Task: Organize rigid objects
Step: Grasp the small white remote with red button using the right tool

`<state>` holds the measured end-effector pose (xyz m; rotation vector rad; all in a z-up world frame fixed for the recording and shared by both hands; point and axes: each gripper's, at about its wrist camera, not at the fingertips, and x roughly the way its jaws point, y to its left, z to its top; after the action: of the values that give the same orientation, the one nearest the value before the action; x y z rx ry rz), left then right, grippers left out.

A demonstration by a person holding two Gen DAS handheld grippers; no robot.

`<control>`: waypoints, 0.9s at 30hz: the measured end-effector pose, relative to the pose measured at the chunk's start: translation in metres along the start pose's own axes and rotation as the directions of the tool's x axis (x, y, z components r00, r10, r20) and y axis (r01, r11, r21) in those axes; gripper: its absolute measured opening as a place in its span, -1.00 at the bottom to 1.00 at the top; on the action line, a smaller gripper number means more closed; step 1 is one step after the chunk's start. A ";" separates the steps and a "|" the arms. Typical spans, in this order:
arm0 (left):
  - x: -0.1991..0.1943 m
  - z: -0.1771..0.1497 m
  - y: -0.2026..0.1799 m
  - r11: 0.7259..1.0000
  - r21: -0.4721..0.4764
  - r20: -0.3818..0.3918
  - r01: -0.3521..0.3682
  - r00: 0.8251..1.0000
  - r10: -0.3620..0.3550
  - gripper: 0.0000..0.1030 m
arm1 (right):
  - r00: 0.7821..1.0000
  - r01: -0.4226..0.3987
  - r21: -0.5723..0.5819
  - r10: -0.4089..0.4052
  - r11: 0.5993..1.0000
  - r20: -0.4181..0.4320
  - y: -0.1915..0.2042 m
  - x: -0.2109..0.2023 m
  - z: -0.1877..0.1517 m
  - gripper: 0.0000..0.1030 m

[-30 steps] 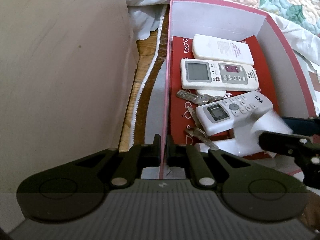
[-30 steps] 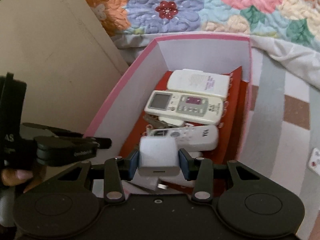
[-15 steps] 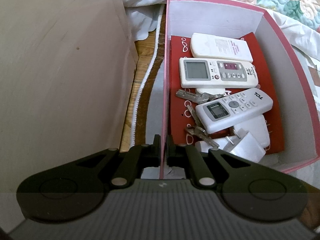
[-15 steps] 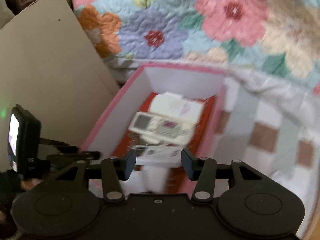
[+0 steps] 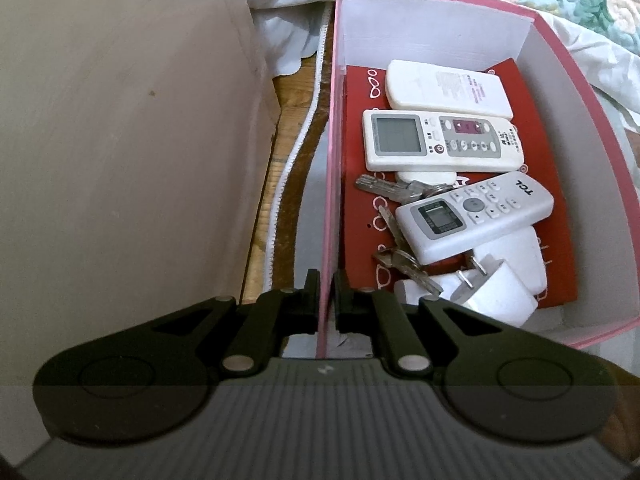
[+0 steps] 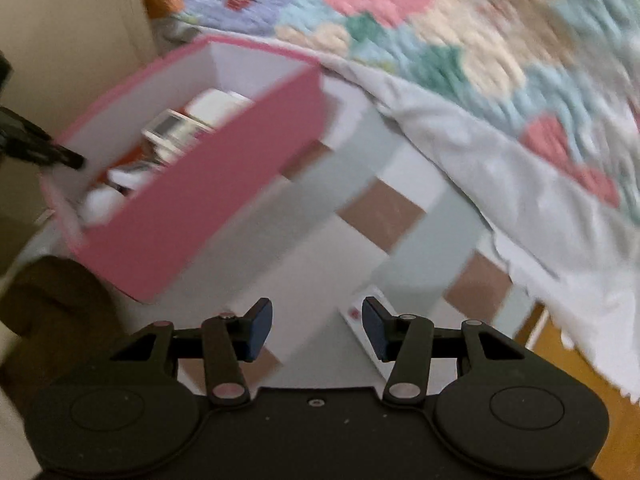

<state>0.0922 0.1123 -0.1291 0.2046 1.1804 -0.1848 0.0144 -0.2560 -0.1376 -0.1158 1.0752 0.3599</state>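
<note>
My left gripper point(image 5: 327, 296) is shut on the near left wall of the pink cardboard box point(image 5: 580, 160). In the box lie a face-down white remote point(image 5: 448, 90), a remote with a screen point(image 5: 440, 140), a TCL remote point(image 5: 476, 216), keys point(image 5: 396, 190) and white plug adapters point(image 5: 496, 292). The right wrist view is blurred. There my right gripper point(image 6: 317, 328) is open with nothing between its fingers, over the checked cloth to the right of the box point(image 6: 208, 196). A flat white item with a red dot point(image 6: 360, 330) lies just beyond the right finger.
A beige panel point(image 5: 120, 120) stands close on the box's left, with a strip of wooden floor point(image 5: 276, 160) between them. A floral quilt point(image 6: 440, 20) and a white sheet point(image 6: 500, 184) lie behind and to the right. The checked cloth point(image 6: 360, 208) spreads beside the box.
My right gripper let go of the white plug adapter inside the box, opened, and swung out to the right over the cloth. The left gripper kept its hold on the box wall.
</note>
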 end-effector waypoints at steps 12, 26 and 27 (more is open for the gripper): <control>0.001 0.002 0.001 1.000 -0.006 -0.014 0.000 1.000 0.000 -0.87 | 0.995 0.095 0.136 -0.097 0.986 0.009 -0.046 0.060 -0.038 0.29; 0.001 0.000 -0.003 1.000 0.008 -0.008 -0.013 1.000 0.013 -0.86 | 0.976 0.105 0.432 -0.010 0.896 -0.216 -0.043 0.065 -0.012 -0.11; 0.001 0.000 -0.003 1.000 0.007 -0.010 -0.011 1.000 0.011 -0.86 | 0.977 0.058 0.468 0.046 0.882 -0.206 -0.043 0.065 -0.011 -0.11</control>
<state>0.0919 0.1090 -0.1304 0.2185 1.1884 -0.1782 0.0473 -0.2837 -0.2037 0.2863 1.3471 0.0696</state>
